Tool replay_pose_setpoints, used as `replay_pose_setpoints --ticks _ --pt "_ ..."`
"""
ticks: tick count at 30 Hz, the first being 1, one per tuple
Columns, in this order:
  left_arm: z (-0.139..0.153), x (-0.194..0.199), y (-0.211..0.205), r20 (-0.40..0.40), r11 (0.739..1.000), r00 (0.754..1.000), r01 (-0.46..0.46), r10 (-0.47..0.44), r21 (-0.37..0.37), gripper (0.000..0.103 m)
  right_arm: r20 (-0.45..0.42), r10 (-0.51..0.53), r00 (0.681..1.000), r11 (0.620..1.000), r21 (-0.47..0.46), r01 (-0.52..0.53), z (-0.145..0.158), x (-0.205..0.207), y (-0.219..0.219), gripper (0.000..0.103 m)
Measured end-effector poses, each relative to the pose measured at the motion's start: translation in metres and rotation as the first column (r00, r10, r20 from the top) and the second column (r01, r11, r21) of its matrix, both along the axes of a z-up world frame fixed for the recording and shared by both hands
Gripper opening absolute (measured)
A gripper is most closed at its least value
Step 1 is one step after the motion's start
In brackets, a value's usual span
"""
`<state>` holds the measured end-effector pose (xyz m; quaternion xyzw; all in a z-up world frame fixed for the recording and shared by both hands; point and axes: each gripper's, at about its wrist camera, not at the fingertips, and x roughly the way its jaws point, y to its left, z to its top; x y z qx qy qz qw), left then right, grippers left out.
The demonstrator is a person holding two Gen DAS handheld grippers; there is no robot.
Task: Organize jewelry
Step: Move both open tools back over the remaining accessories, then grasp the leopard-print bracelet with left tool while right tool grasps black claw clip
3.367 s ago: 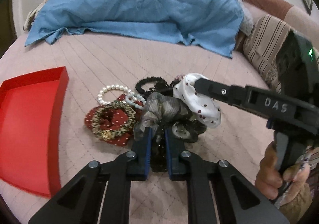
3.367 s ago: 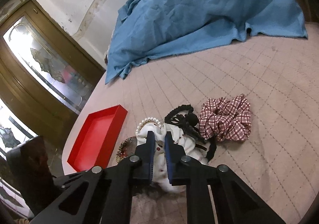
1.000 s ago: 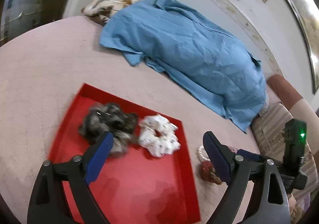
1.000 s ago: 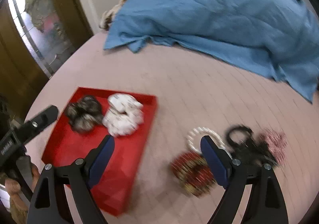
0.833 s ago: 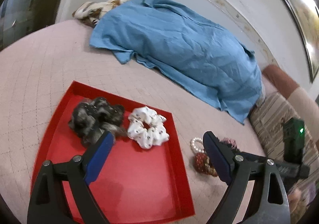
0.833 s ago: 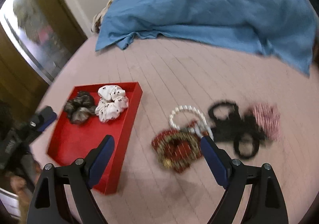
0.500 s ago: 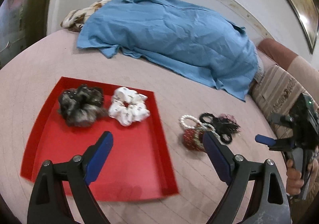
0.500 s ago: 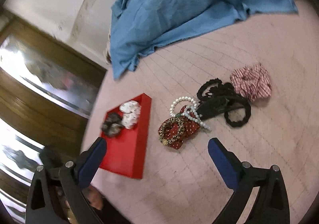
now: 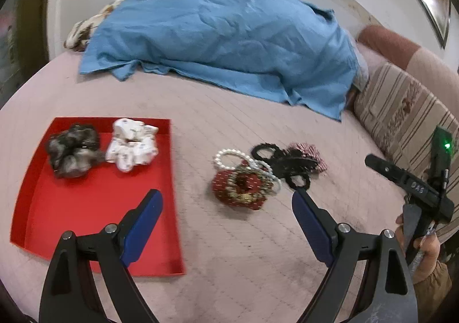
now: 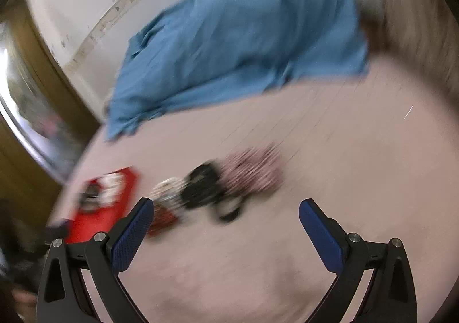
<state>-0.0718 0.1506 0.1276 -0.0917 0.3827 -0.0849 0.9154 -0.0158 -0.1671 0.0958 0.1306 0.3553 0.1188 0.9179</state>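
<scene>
A red tray (image 9: pixel 94 208) lies on the pink quilt at the left and holds a grey-brown scrunchie (image 9: pixel 73 150) and a white dotted scrunchie (image 9: pixel 132 145). To its right a pile holds a red and gold scrunchie (image 9: pixel 241 185), a pearl bracelet (image 9: pixel 226 155), black hair ties (image 9: pixel 287 163) and a checked scrunchie (image 9: pixel 312 152). My left gripper (image 9: pixel 226 202) is open and empty, just short of the pile. My right gripper (image 10: pixel 225 208) is open and empty above the pile, which is blurred in its view: the checked scrunchie (image 10: pixel 252 170) and the black ties (image 10: pixel 203 188). It also shows in the left wrist view (image 9: pixel 373 162).
A blue sheet (image 9: pixel 223 36) covers a heap at the back of the bed. A striped cushion (image 9: pixel 401 110) lies along the right side. A wooden door frame (image 10: pixel 31 99) stands at the left in the right wrist view. The pink quilt (image 9: pixel 243 265) spreads in front.
Both grippers let go of their scrunchies in the tray and opened. Both have since swung back right toward the pile. The right wrist view is blurred by motion.
</scene>
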Motion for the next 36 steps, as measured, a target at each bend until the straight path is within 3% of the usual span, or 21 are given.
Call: replay_pose_setpoints --ticks 2,5,10,18,23,30,33,35,36 --pt "-0.005 0.009 -0.014 -0.02 1.0 1.0 0.005 -0.005 0.029 0.091 0.07 -0.036 0.997 0.994 -0.099 0.043 0.001 -0.002 0.001 0.103" --pt "-0.012 0.02 -0.03 -0.043 0.998 0.999 0.007 -0.005 0.064 0.091 0.024 -0.026 0.999 0.99 -0.136 0.029 -0.015 0.02 -0.002 0.103" --pt "-0.026 0.037 -0.047 -0.082 0.995 0.997 0.016 -0.008 0.1 0.091 -0.069 0.015 0.997 0.997 -0.077 -0.02 -0.05 0.038 -0.014 0.103" --pt "-0.046 0.053 -0.068 -0.099 0.983 0.995 0.044 -0.027 0.177 0.091 -0.125 0.09 0.988 0.996 0.023 -0.088 -0.066 0.059 -0.016 0.103" --pt "-0.047 0.06 -0.08 -0.088 0.978 0.994 0.085 -0.069 0.189 0.066 -0.141 0.114 0.983 0.992 0.062 -0.106 -0.07 0.068 -0.014 0.102" --pt "-0.063 0.069 -0.091 -0.114 0.96 0.985 0.15 -0.126 0.236 0.052 -0.117 0.228 0.967 0.973 0.056 -0.223 -0.065 0.068 0.013 0.078" --pt "-0.07 0.073 -0.09 -0.14 0.96 0.981 0.161 -0.132 0.229 0.034 -0.106 0.251 0.962 0.968 0.033 -0.249 -0.066 0.068 0.024 0.073" --pt "-0.074 0.076 -0.091 -0.155 0.96 0.979 0.167 -0.135 0.223 0.012 -0.104 0.264 0.959 0.965 0.03 -0.262 -0.068 0.071 0.03 0.066" --pt "-0.076 0.076 -0.09 -0.16 0.962 0.978 0.166 -0.132 0.216 0.011 -0.105 0.272 0.956 0.962 0.027 -0.271 -0.069 0.072 0.033 0.061"
